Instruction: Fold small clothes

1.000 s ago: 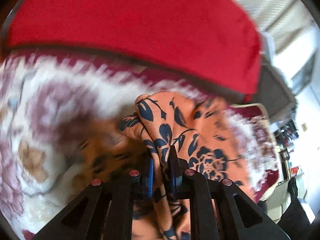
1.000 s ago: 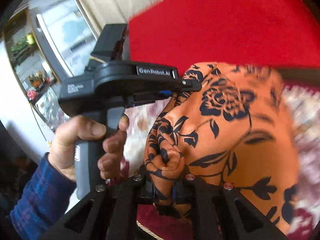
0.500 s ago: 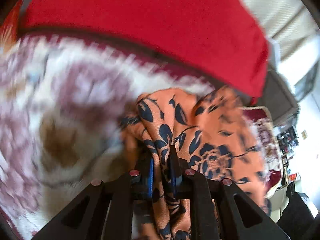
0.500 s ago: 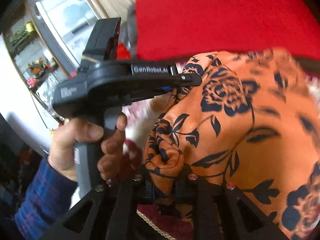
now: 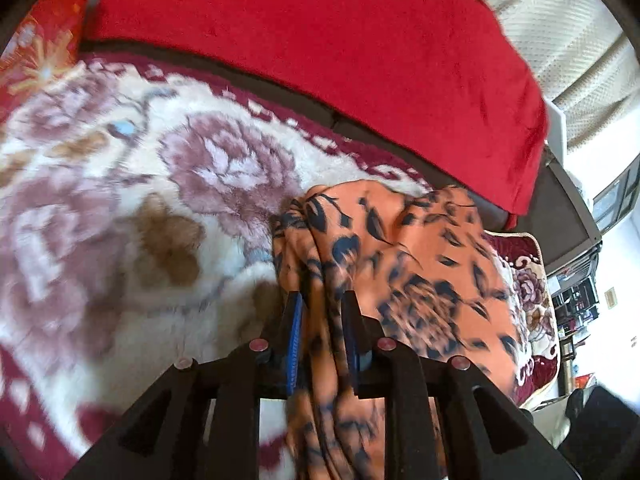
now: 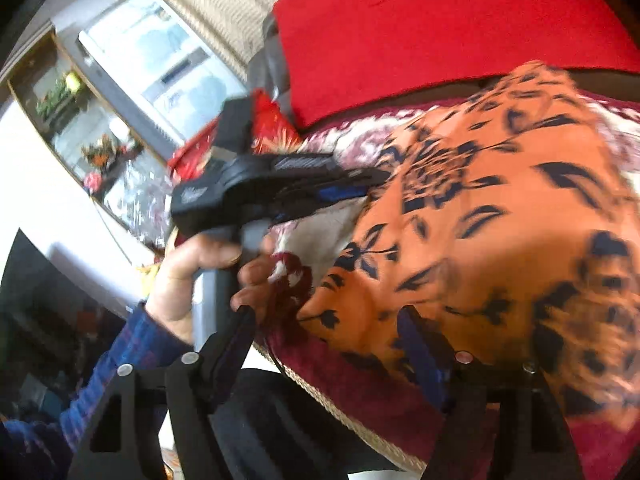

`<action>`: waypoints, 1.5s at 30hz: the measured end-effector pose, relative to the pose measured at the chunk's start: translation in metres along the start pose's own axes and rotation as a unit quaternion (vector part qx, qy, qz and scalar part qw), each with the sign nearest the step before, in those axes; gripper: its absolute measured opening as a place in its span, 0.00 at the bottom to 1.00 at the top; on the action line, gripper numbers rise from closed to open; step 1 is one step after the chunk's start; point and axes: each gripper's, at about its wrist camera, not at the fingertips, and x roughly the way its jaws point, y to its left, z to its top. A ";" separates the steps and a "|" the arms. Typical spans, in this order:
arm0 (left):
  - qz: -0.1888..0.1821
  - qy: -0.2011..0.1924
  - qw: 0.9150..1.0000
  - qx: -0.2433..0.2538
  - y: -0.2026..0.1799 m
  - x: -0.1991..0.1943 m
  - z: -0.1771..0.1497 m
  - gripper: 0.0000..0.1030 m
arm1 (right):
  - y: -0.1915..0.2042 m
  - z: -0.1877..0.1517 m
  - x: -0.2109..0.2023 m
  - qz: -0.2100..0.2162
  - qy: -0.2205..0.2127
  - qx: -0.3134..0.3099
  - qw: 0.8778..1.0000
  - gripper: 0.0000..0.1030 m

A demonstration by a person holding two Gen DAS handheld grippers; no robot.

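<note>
Cloth (image 5: 420,248), orange with dark flowers, bunched between left tongs (image 5: 320,300), jaws narrow and easing apart, fabric still pinched; spread ahead and rightward over floral blanket (image 5: 120,200). Right tongs (image 6: 328,320) springing wide, cloth edge lying loose between jaws, unclamped, bulk draped beyond right finger

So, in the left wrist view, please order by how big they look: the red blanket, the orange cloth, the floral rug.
1. Floral rug and red blanket: they look about alike, so I do not rank them.
2. Orange cloth: smallest, though nearest the camera.
</note>
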 end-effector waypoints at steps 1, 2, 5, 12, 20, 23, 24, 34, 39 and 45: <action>-0.011 -0.008 1.000 0.003 -0.006 -0.013 -0.008 0.20 | -0.009 -0.001 -0.011 0.005 -0.010 0.007 1.000 0.74; -0.018 -0.014 1.000 0.007 -0.011 -0.022 -0.015 0.23 | -0.013 -0.002 -0.022 0.004 -0.020 0.013 1.000 0.74; -0.033 -0.018 0.999 0.025 -0.032 -0.040 -0.048 0.29 | -0.032 -0.004 -0.055 -0.002 -0.058 0.038 0.998 0.81; 0.062 0.033 0.997 -0.033 0.003 -0.010 -0.085 0.13 | -0.077 0.003 -0.094 0.001 -0.092 0.118 0.989 0.82; 0.095 -0.005 0.995 0.010 -0.035 -0.034 -0.071 0.13 | -0.132 0.005 -0.127 0.016 -0.098 0.194 0.976 0.84; 0.078 -0.039 0.996 0.031 -0.057 -0.044 -0.062 0.20 | -0.153 0.012 -0.118 0.038 -0.081 0.230 0.969 0.85; 0.074 -0.050 0.995 0.043 -0.066 -0.044 -0.059 0.28 | -0.159 0.015 -0.115 0.046 -0.074 0.237 0.968 0.86; 0.115 -0.015 0.991 0.062 -0.061 0.040 -0.053 0.35 | -0.187 0.052 -0.039 0.094 0.032 0.296 0.950 0.70; 0.103 -0.025 0.992 0.067 -0.049 0.044 -0.055 0.35 | -0.131 0.069 -0.043 -0.047 0.040 0.154 0.986 0.37; 0.083 -0.045 0.994 0.059 -0.043 0.048 -0.059 0.32 | -0.145 0.056 -0.027 -0.090 0.046 0.148 0.984 0.38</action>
